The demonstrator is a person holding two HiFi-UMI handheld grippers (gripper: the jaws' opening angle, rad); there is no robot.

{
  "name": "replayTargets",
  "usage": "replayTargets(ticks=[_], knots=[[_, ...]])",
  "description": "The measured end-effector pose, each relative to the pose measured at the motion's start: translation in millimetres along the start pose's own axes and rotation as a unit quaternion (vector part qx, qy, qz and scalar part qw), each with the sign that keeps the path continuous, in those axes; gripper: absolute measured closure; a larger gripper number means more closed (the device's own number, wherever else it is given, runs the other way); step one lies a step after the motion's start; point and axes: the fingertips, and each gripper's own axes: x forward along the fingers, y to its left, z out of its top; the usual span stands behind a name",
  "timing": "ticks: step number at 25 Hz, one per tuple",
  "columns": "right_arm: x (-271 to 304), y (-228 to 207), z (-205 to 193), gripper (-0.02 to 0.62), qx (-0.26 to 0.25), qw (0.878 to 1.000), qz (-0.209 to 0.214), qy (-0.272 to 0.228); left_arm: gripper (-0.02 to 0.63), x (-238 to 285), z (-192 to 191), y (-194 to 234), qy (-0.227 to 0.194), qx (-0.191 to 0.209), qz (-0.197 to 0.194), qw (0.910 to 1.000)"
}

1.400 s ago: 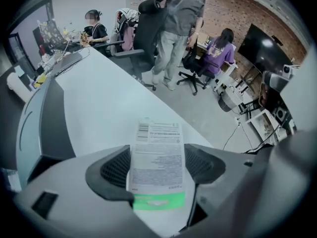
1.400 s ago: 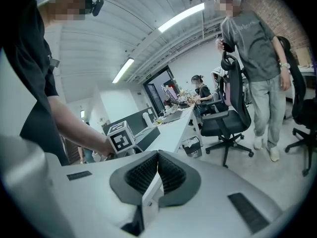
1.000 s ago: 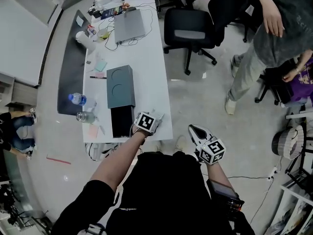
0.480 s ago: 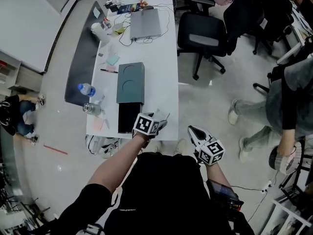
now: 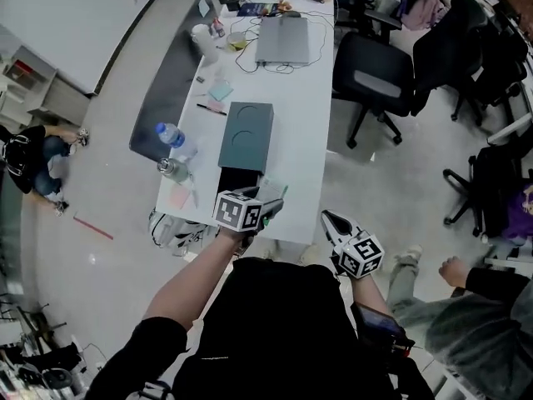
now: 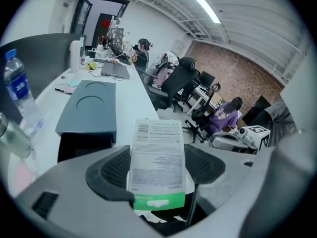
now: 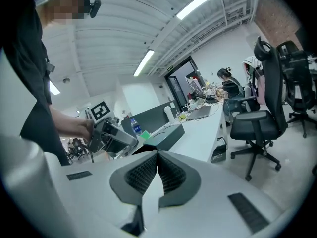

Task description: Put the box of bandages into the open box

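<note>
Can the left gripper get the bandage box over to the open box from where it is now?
Probably yes. The left gripper holds the box of bandages just beside the open box, whose dark opening faces up with nothing over it.

Left gripper (image 5: 268, 201), clamping the box of bandages (image 6: 157, 155), has shifted from beside the open box (image 5: 236, 178) to over its near end. The bystander (image 5: 483, 332) has come nearer.

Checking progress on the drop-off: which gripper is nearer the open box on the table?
Left. The left gripper, holding the box of bandages, is at the near edge of the open box; the right gripper, shut, is beyond the end of the table.
</note>
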Motion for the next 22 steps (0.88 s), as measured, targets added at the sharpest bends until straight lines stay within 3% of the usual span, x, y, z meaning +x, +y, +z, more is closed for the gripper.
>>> replayTargets(ticks=[11,22], knots=[[35,8,8,0.569,-0.019,0.998,0.057,0.018,0.264,-53,3,64,-0.046,-0.051,0.075,0.9949],[53,6,9,0.569,-0.024,0.996,0.075,0.03,0.264,-26,-32,125,-0.009,-0.062,0.125,0.9902]])
